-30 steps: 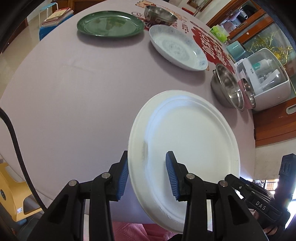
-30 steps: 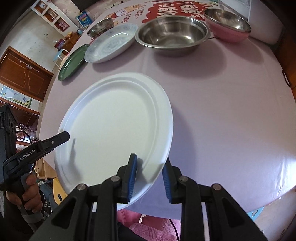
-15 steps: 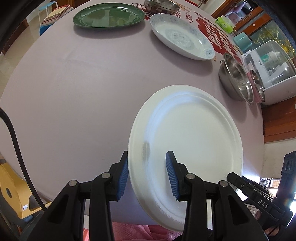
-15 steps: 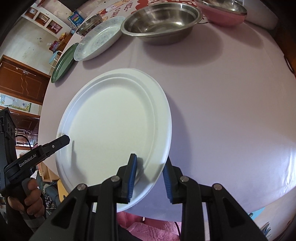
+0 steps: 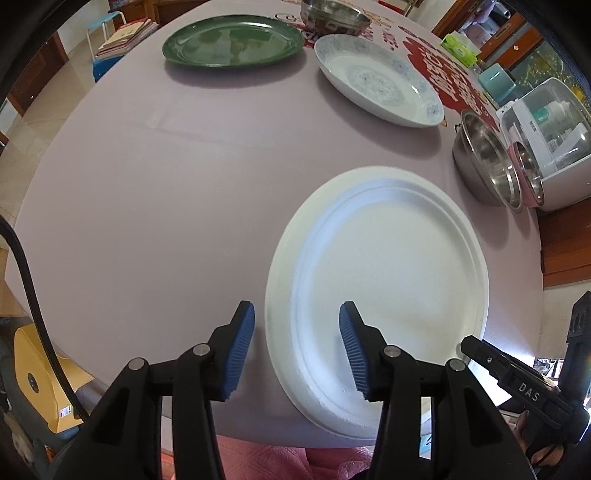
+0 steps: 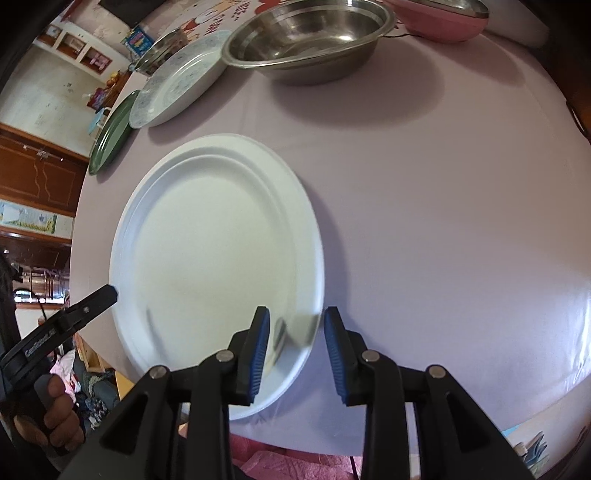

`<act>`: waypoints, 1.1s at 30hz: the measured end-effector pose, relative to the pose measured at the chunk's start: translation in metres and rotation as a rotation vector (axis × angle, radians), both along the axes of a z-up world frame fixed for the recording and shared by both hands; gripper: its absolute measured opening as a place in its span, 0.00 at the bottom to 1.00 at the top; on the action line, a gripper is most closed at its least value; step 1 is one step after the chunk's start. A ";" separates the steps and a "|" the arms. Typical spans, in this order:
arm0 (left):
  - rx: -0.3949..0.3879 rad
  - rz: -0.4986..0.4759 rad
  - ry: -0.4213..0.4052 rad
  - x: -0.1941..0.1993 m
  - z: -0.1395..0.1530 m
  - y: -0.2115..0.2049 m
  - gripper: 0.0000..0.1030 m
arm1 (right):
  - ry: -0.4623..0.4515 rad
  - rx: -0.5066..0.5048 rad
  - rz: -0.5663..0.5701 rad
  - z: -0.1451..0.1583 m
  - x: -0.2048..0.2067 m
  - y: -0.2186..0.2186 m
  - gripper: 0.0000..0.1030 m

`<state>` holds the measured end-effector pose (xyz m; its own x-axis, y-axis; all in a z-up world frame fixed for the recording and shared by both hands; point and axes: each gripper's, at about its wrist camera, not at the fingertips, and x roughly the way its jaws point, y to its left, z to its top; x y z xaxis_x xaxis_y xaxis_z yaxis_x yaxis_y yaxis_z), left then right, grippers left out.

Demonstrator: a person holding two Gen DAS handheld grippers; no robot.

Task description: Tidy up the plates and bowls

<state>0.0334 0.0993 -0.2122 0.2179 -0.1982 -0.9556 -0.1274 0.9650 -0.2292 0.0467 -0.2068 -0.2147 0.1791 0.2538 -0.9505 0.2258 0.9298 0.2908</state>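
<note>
A white paper plate (image 5: 388, 288) (image 6: 214, 251) lies flat on the lilac table (image 5: 147, 184), near its front edge. My left gripper (image 5: 297, 343) straddles the plate's left rim. Its jaws are opening, and neither blue pad touches the rim. My right gripper (image 6: 295, 343) straddles the opposite rim, which looks blurred between the pads, with a gap on each side. Further back stand a green plate (image 5: 232, 40), a blue-patterned white dish (image 5: 376, 77), a steel bowl (image 5: 487, 158) and a pink bowl (image 5: 532, 173).
A small steel bowl (image 5: 332, 18) sits at the far edge of the table. A white appliance (image 5: 546, 140) stands behind the pink bowl. A red printed cloth (image 5: 443, 62) covers the back of the table. A hand (image 6: 55, 417) holds the left gripper's handle.
The left jaws have spread and come off the plate's rim. The right jaws stand slightly wider. The plate has dropped flat onto the table.
</note>
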 end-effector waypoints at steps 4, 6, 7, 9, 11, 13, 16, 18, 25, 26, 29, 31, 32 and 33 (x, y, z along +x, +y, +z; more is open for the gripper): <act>0.002 0.000 -0.028 0.001 0.009 0.003 0.52 | -0.017 -0.016 -0.032 0.004 -0.001 -0.005 0.37; 0.007 -0.005 -0.040 0.003 0.013 0.003 0.53 | -0.030 -0.019 -0.046 0.006 -0.001 -0.008 0.37; 0.009 -0.007 -0.044 0.003 0.014 0.003 0.54 | -0.036 -0.019 -0.053 0.007 -0.001 -0.009 0.37; 0.013 -0.014 -0.053 0.004 0.018 0.002 0.56 | -0.047 -0.016 -0.063 0.009 -0.002 -0.011 0.37; 0.018 -0.020 -0.062 0.005 0.023 0.003 0.58 | -0.067 -0.010 -0.073 0.013 -0.002 -0.011 0.37; 0.024 -0.028 -0.071 0.007 0.030 0.004 0.60 | -0.086 -0.001 -0.077 0.015 -0.002 -0.012 0.37; 0.032 -0.037 -0.093 0.010 0.039 0.002 0.64 | -0.121 0.015 -0.082 0.022 -0.002 -0.011 0.38; 0.034 -0.042 -0.113 0.012 0.048 0.004 0.66 | -0.145 0.026 -0.083 0.027 -0.001 -0.009 0.38; 0.034 -0.035 -0.186 0.021 0.078 0.007 0.72 | -0.231 0.055 -0.080 0.048 0.003 -0.010 0.45; 0.030 -0.031 -0.195 0.022 0.081 0.007 0.73 | -0.245 0.058 -0.082 0.052 0.004 -0.011 0.45; 0.020 -0.014 -0.230 0.023 0.092 0.009 0.75 | -0.295 0.061 -0.084 0.063 0.009 -0.015 0.47; 0.019 -0.005 -0.248 0.024 0.097 0.009 0.75 | -0.321 0.068 -0.081 0.069 0.012 -0.015 0.50; 0.020 -0.002 -0.255 0.025 0.100 0.009 0.76 | -0.334 0.071 -0.076 0.072 0.014 -0.015 0.51; 0.020 0.002 -0.261 0.025 0.102 0.009 0.76 | -0.345 0.073 -0.072 0.074 0.014 -0.015 0.53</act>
<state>0.0587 0.1088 -0.1098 0.4580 -0.1794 -0.8707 -0.0681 0.9695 -0.2356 0.0611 -0.2222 -0.1403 0.5058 0.2940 -0.8110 0.1668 0.8891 0.4263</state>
